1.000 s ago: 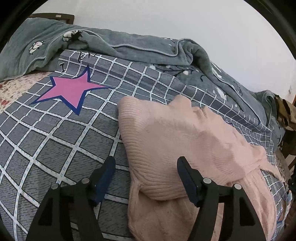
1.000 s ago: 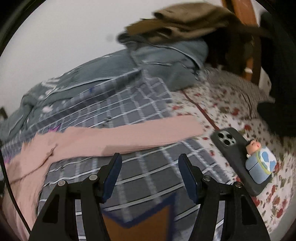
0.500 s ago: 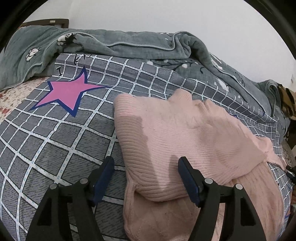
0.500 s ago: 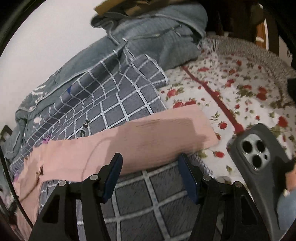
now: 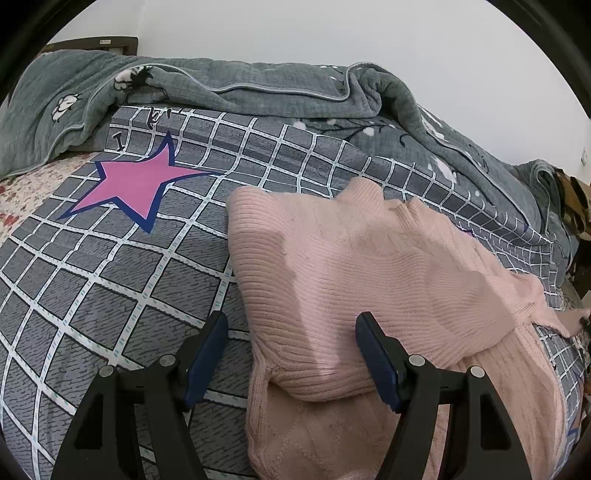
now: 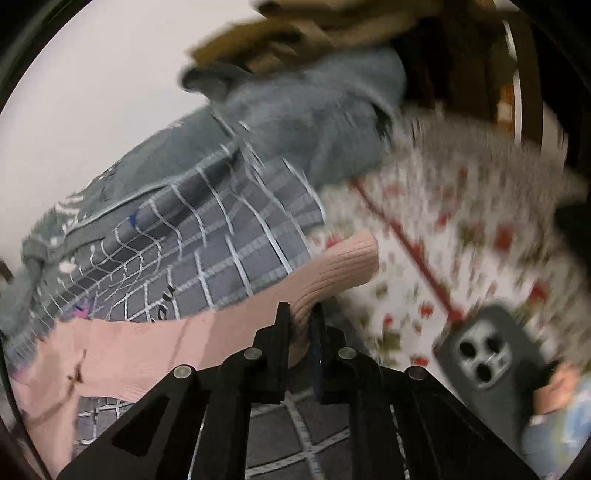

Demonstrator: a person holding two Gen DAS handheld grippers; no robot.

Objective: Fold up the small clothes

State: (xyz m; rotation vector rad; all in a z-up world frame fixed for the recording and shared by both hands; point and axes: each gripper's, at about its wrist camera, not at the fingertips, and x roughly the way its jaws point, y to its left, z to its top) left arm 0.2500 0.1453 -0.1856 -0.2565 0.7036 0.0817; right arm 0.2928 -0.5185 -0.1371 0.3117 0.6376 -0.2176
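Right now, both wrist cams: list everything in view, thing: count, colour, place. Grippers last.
pink sweater: 1, pale pink knit, on the checked cover, one sleeve already folded over the body
sleeve: 1, pink, stretched out to the right, cuff pinched in the right gripper
checked cover: 1, grey with white grid and a pink star, spread on the bed
quilt: 1, grey-green, bunched along the far side by the wall
floral sheet: 1, white with red flowers, right of the checked cover
phone: 1, dark case, on the floral sheet
brown clothes: blurred pile, far end
left gripper: open, over the sweater's near edge
right gripper: closing on the sleeve cuff
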